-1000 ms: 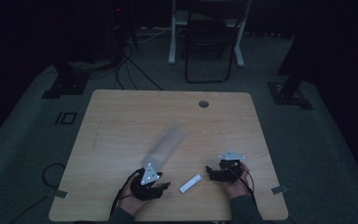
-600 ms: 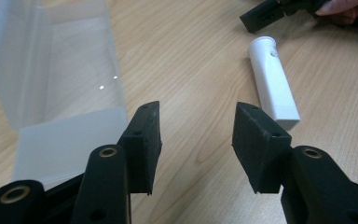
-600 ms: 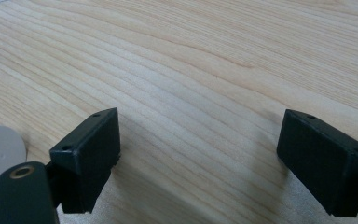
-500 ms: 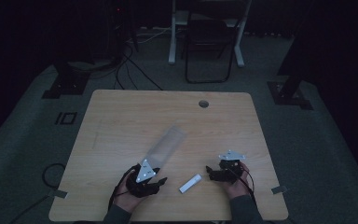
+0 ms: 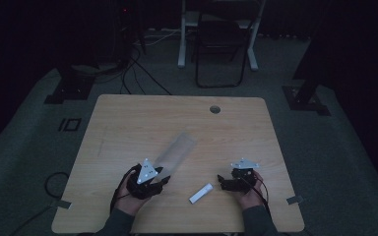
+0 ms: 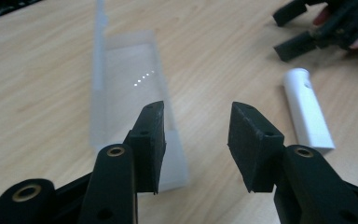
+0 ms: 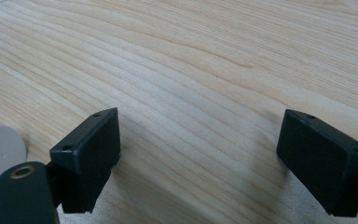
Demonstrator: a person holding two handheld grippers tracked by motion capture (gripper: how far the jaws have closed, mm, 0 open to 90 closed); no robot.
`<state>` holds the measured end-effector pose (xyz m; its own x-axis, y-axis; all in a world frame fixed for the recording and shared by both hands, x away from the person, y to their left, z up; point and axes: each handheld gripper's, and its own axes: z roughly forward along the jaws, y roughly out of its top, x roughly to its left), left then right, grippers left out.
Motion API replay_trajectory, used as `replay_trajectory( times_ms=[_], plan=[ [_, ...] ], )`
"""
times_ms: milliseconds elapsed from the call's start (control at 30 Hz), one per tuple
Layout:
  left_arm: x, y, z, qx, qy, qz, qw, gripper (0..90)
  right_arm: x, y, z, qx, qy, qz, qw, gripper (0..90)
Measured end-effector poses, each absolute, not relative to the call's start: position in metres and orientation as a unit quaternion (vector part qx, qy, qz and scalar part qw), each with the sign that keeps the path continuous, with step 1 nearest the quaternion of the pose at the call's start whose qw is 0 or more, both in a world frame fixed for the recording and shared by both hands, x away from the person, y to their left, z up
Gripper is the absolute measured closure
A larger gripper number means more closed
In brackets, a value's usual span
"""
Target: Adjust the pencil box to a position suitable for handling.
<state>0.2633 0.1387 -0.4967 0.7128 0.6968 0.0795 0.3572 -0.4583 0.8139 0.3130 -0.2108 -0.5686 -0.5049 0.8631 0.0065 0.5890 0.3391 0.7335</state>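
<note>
Left tongs (image 6: 195,144) spread beside clear box (image 6: 130,107), white tube (image 6: 307,112) lying lengthwise lower right; right tongs (image 7: 205,158) spread.

box (image 5: 174,153) on table (image 5: 128,118) | tube (image 5: 200,193) right of box, nearer person

The left hand-held gripper (image 5: 161,181) sits low at the near left, its jaws parted with nothing between them. The right hand-held gripper (image 5: 222,180) rests at the near right, jaws spread wide and pointing toward the left one. Both forearms enter from the bottom edge.
</note>
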Motion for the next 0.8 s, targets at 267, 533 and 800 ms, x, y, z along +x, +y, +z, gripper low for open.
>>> replay_trajectory(
  times_ms=[267, 533, 800],
  plan=[
    [0.276, 0.143, -0.486, 0.820, 0.327, 0.232, 0.409, 57.0, 0.313, -0.211, -0.569, 0.457, 0.794, 0.348, 0.196, 13.2],
    [0.296, 0.144, -0.484, 0.814, 0.346, 0.248, 0.396, 56.6, 0.313, -0.211, -0.569, 0.457, 0.794, 0.349, 0.196, 13.2],
    [0.323, 0.139, -0.491, 0.818, 0.360, 0.242, 0.377, 56.7, 0.313, -0.211, -0.569, 0.457, 0.794, 0.349, 0.196, 13.2]
  ],
)
